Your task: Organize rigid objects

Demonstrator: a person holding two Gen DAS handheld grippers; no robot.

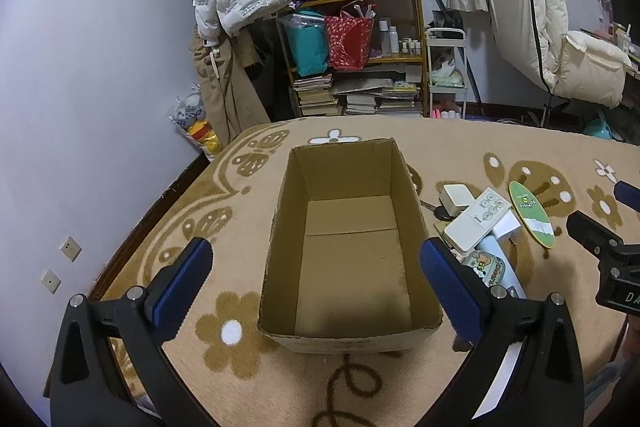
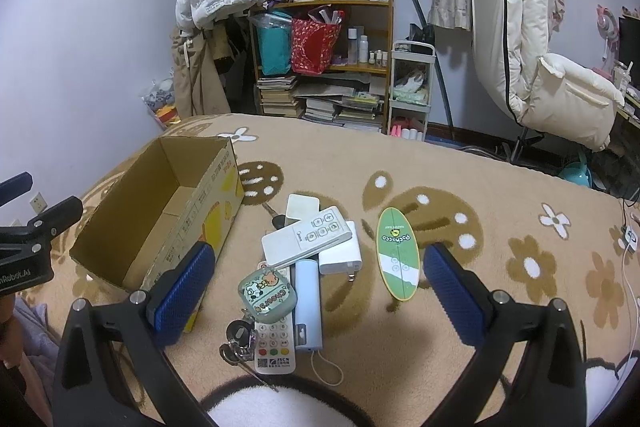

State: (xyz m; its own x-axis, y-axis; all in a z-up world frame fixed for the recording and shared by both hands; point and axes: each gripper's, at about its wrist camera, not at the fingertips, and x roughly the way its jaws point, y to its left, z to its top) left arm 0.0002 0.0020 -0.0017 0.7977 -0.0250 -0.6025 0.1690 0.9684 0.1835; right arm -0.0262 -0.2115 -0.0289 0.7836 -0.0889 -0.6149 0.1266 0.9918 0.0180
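Left wrist: left gripper point(image 1: 316, 281) spread wide, holding nothing, over empty brown cardboard box point(image 1: 340, 247) on beige flowered blanket point(image 1: 160, 227).

Right wrist: right gripper point(image 2: 320, 293) likewise released, above white remote control point(image 2: 306, 241), keys point(image 2: 236, 341), green oval card point(image 2: 398, 253) beside box.

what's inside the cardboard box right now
Nothing visible: the cardboard box shows only its bare floor and walls. The strip of floor just behind its near wall is hidden.
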